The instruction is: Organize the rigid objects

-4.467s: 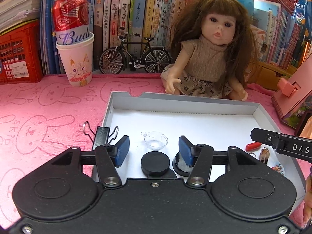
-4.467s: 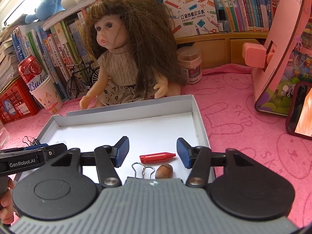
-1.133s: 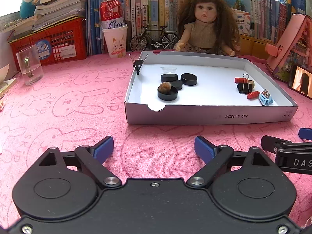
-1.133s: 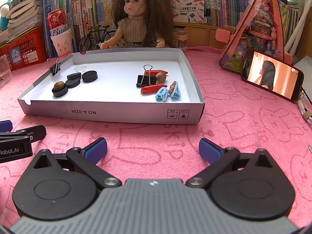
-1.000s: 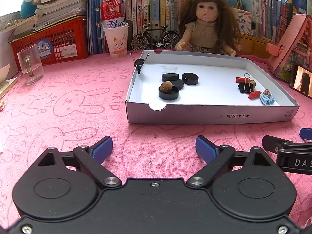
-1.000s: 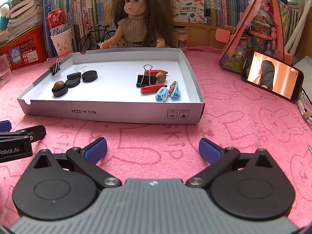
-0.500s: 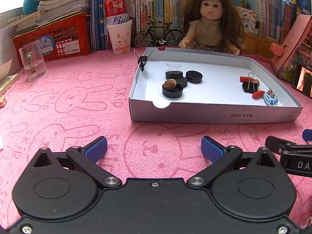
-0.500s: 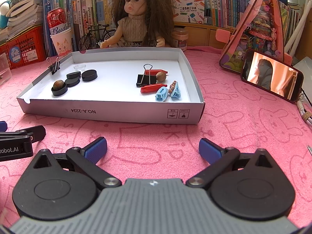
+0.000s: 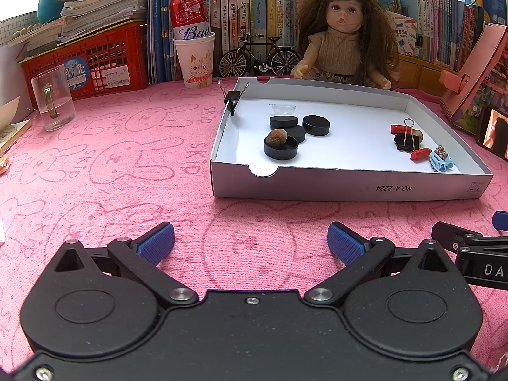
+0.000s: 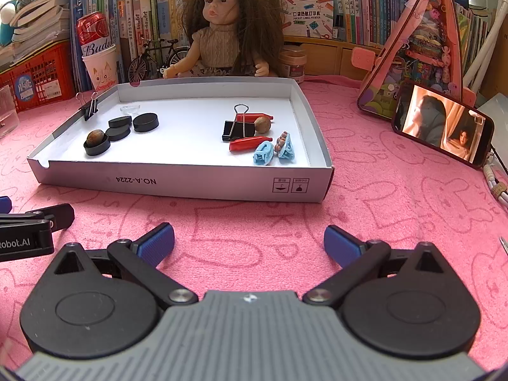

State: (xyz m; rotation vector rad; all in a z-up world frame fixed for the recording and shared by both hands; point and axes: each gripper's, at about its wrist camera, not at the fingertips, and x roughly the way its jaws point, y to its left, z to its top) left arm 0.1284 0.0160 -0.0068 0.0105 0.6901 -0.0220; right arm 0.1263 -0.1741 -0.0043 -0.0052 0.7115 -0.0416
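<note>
White box (image 9: 349, 187) front wall well beyond both wide-open tongs (image 9: 250, 243), bare pink cloth (image 9: 127, 165) between.

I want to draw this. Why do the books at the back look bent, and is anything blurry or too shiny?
Left wrist view: the fisheye lens curves the books and darkens the corners; the white tray and its label are sharp. Right wrist view: same bending at the edges, the phone screen glows bright, and the pink cloth shows only soft shadows, no glare.
</note>
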